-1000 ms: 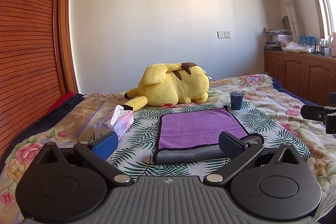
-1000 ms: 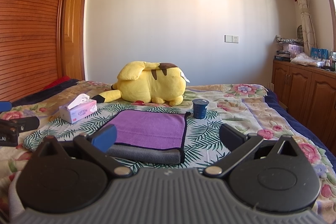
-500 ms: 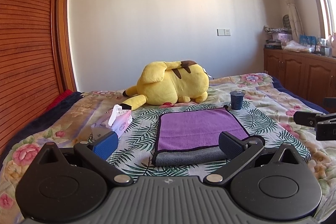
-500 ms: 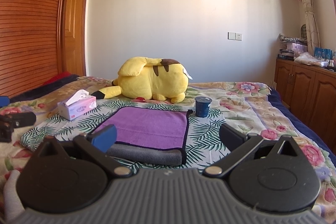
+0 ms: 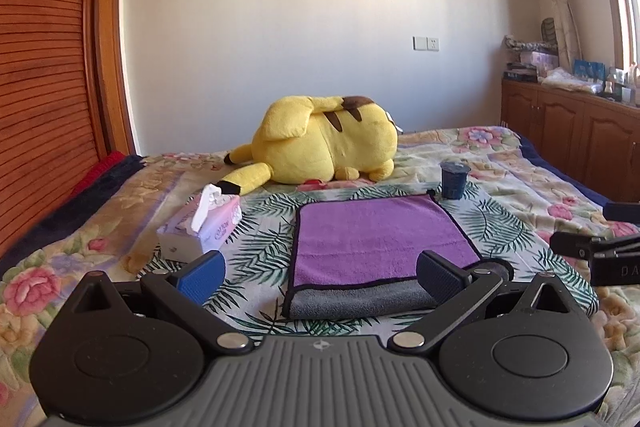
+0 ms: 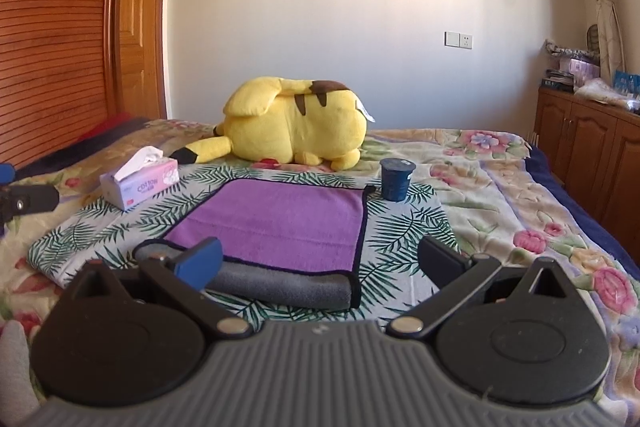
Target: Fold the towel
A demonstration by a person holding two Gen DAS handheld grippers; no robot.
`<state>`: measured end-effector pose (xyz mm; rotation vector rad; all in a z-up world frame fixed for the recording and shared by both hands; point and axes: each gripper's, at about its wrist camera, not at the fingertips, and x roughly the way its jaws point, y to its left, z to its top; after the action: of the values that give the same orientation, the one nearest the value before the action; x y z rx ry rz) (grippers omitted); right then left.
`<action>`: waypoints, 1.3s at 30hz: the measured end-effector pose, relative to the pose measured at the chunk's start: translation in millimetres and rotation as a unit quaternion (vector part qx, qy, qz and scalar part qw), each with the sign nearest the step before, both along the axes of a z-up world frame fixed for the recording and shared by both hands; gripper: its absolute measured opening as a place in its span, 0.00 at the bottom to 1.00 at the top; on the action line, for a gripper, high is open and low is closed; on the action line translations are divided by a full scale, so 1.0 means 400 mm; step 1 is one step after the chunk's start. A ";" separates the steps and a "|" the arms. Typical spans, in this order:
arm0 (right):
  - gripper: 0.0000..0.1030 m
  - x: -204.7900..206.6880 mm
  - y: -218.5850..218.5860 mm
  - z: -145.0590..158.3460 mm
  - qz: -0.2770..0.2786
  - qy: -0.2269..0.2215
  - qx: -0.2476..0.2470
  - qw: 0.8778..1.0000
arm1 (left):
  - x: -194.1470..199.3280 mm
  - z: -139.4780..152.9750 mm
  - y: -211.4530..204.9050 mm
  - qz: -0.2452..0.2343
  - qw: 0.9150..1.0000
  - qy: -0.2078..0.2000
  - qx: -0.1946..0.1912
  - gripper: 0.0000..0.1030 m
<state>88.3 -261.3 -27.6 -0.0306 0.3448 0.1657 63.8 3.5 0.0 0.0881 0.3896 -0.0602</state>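
Left gripper (image 5: 320, 273) and right gripper (image 6: 318, 261) both hung w/ jaws spread wide, empty, just short of the near edge of the flat purple microfibre towel w/ grey underside and black trim (image 5: 376, 235), which lay on the palm-leaf-print bedspread (image 5: 260, 251). Near edge was rolled over grey-side up. Risk, imo: pinching only the top layer, or bedspread too, so the fold skews; a far swing could tip the small dark-blue cup (image 6: 397, 179) near the far right corner.
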 end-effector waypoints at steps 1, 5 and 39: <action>1.00 0.007 -0.002 0.000 0.001 0.002 0.001 1.000 | 0.007 -0.004 -0.001 -0.003 1.000 0.005 0.000 0.84; 1.00 0.042 -0.003 -0.007 0.003 0.012 -0.004 1.000 | 0.040 -0.025 -0.003 -0.014 1.000 0.025 0.006 0.84; 0.87 0.294 -0.011 -0.114 0.020 0.129 -0.021 0.991 | 0.284 -0.131 0.059 -0.022 0.993 0.116 -0.013 0.68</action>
<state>205.7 -265.8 -73.1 -0.0587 0.6055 0.2019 177.4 26.9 -52.4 0.0631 0.6190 -0.1199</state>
